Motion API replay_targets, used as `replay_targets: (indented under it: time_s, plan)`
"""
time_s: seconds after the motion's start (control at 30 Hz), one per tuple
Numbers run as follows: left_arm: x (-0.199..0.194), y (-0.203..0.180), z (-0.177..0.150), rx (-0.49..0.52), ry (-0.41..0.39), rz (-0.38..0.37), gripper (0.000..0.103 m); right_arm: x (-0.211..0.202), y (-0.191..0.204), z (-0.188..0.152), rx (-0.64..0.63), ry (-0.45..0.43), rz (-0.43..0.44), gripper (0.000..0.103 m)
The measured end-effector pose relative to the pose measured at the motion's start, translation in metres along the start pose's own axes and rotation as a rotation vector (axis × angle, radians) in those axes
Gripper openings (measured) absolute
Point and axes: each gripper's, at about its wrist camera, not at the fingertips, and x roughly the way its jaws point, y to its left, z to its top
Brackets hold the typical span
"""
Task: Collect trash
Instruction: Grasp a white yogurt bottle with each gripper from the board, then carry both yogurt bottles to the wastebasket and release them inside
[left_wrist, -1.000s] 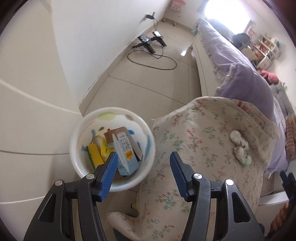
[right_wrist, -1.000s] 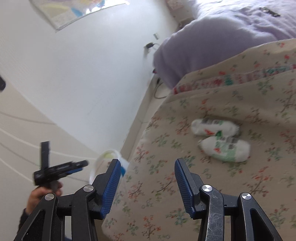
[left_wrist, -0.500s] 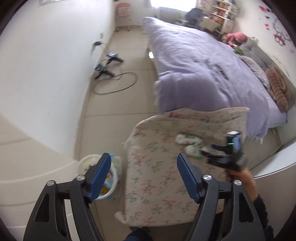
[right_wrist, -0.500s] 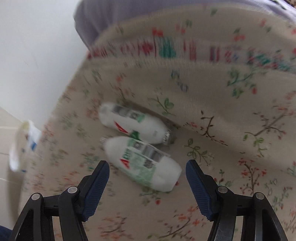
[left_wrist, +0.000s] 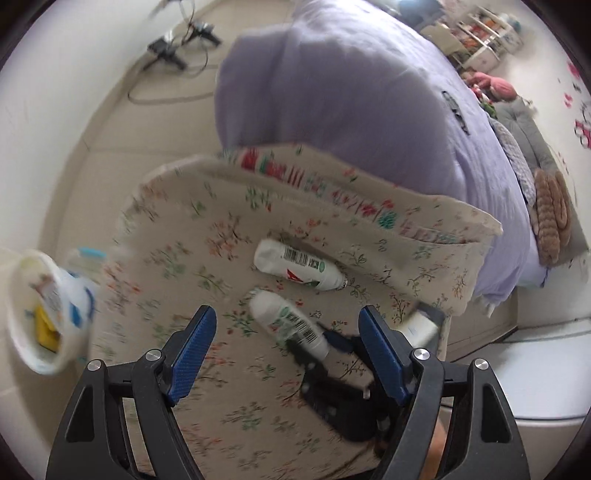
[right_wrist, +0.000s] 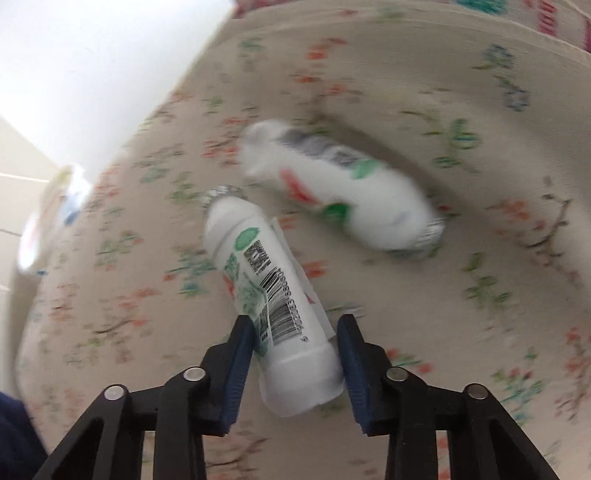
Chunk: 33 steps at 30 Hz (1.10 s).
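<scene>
Bottle (right_wrist: 275, 302) between right tongs (right_wrist: 295, 363) (foil-capped).

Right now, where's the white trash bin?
In the left wrist view, the white plastic trash bin sits on the floor at the far left, beside the edge of the floral beige blanket, left of the two small white bottles.

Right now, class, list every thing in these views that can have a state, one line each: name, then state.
Near bottle: lying on the floral cover, base end between the right claw's fingers.
Far bottle: lying on its side, ungripped.
Right claw: closed around the near bottle.
Left claw: open, holding nothing.
Trash bin: open-topped, trash inside.
</scene>
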Motion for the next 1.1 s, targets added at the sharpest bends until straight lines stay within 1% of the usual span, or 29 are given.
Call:
replay_targets:
  time_s: [0.07, 0.17, 0.23, 0.33, 0.4, 0.47, 0.5, 0.53, 0.57, 0.6, 0.63, 0.67, 0.7, 0.73, 0.83, 0.93, 1.03, 1.1]
  plan:
    - [0.025, 0.01, 0.001, -0.063, 0.017, -0.032, 0.082, -0.007, 0.005, -0.005, 0.02, -0.002, 0.009, 0.037]
    - [0.055, 0.023, 0.003, -0.15, 0.029, -0.067, 0.082, -0.035, 0.004, -0.018, 0.1, -0.007, 0.007, 0.035]
    - [0.073, 0.027, 0.003, -0.204, 0.042, -0.087, 0.082, -0.061, -0.006, -0.034, 0.164, -0.027, 0.01, 0.035]
    - [0.1, 0.024, 0.002, -0.282, 0.056, -0.157, 0.082, -0.095, -0.026, -0.044, 0.237, -0.065, -0.041, 0.035]
    - [0.115, 0.018, -0.001, -0.349, 0.046, -0.198, 0.082, -0.109, -0.042, -0.048, 0.291, -0.1, -0.065, 0.035]
    - [0.129, 0.016, -0.003, -0.446, 0.032, -0.226, 0.082, -0.119, -0.054, -0.052, 0.327, -0.126, -0.076, 0.035]
    - [0.136, 0.017, -0.004, -0.505, 0.022, -0.225, 0.082, -0.124, -0.058, -0.053, 0.339, -0.136, -0.074, 0.035]
    - [0.14, 0.019, -0.005, -0.541, 0.015, -0.218, 0.082, -0.128, -0.06, -0.054, 0.345, -0.147, -0.069, 0.035]
    - [0.144, 0.02, -0.008, -0.593, -0.008, -0.216, 0.081, -0.132, -0.061, -0.055, 0.35, -0.16, -0.061, 0.035]
    - [0.141, 0.018, -0.009, -0.616, -0.054, -0.205, 0.082, -0.137, -0.061, -0.055, 0.357, -0.175, -0.051, 0.035]
    - [0.14, 0.014, -0.008, -0.61, -0.065, -0.181, 0.08, -0.141, -0.063, -0.055, 0.363, -0.187, -0.044, 0.035]
    - [0.14, 0.01, -0.008, -0.588, -0.077, -0.159, 0.075, -0.144, -0.064, -0.055, 0.368, -0.197, -0.04, 0.035]
    - [0.14, 0.005, -0.008, -0.556, -0.098, -0.142, 0.052, -0.149, -0.066, -0.056, 0.374, -0.207, -0.039, 0.035]
    - [0.141, 0.0, -0.009, -0.525, -0.106, -0.126, 0.049, -0.152, -0.068, -0.056, 0.378, -0.216, -0.039, 0.035]
    - [0.137, -0.006, -0.016, -0.466, -0.141, -0.096, 0.047, -0.159, -0.067, -0.06, 0.391, -0.245, -0.03, 0.035]
    - [0.129, -0.005, -0.023, -0.424, -0.125, -0.089, 0.044, -0.17, -0.07, -0.059, 0.399, -0.267, -0.021, 0.035]
    - [0.11, 0.0, -0.027, -0.382, -0.124, -0.082, 0.043, -0.175, -0.073, -0.062, 0.408, -0.281, -0.016, 0.035]
    - [0.09, 0.001, -0.03, -0.328, -0.138, -0.051, 0.043, -0.177, -0.074, -0.062, 0.416, -0.29, -0.017, 0.035]
